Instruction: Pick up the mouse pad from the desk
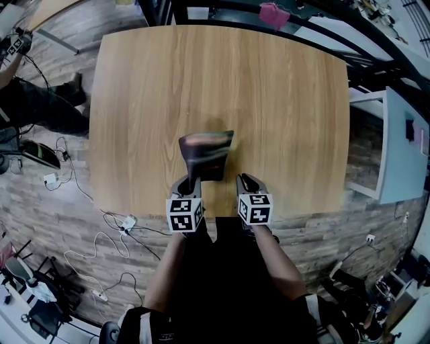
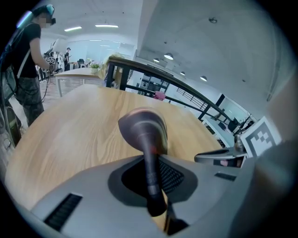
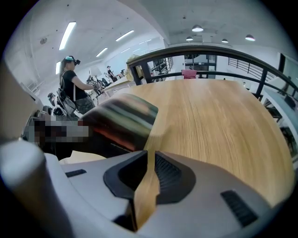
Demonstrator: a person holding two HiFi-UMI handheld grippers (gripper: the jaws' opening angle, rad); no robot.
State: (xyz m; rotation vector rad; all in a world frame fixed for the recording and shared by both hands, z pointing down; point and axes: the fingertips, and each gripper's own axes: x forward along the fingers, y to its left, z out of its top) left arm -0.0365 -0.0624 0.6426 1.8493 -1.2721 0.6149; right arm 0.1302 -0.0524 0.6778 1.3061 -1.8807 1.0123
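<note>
The mouse pad (image 1: pixel 205 156), dark with coloured streaks, hangs bent above the wooden desk (image 1: pixel 282 101) near its front edge. My left gripper (image 1: pixel 192 181) is shut on the pad's near edge. In the left gripper view the pad (image 2: pixel 144 128) runs edge-on as a dark curled strip between the jaws of the left gripper (image 2: pixel 154 188). My right gripper (image 1: pixel 243 180) sits just right of the pad, apart from it. In the right gripper view the jaws of the right gripper (image 3: pixel 146 186) stand almost together with only desk wood showing in the slit, and the pad (image 3: pixel 122 122) is to their left.
A pink object (image 1: pixel 274 15) lies by the desk's far edge. A person (image 1: pixel 33 101) stands left of the desk, with cables (image 1: pixel 101 235) on the floor below. A white table (image 1: pixel 403 148) stands to the right, and a dark railing (image 3: pixel 209 49) runs behind the desk.
</note>
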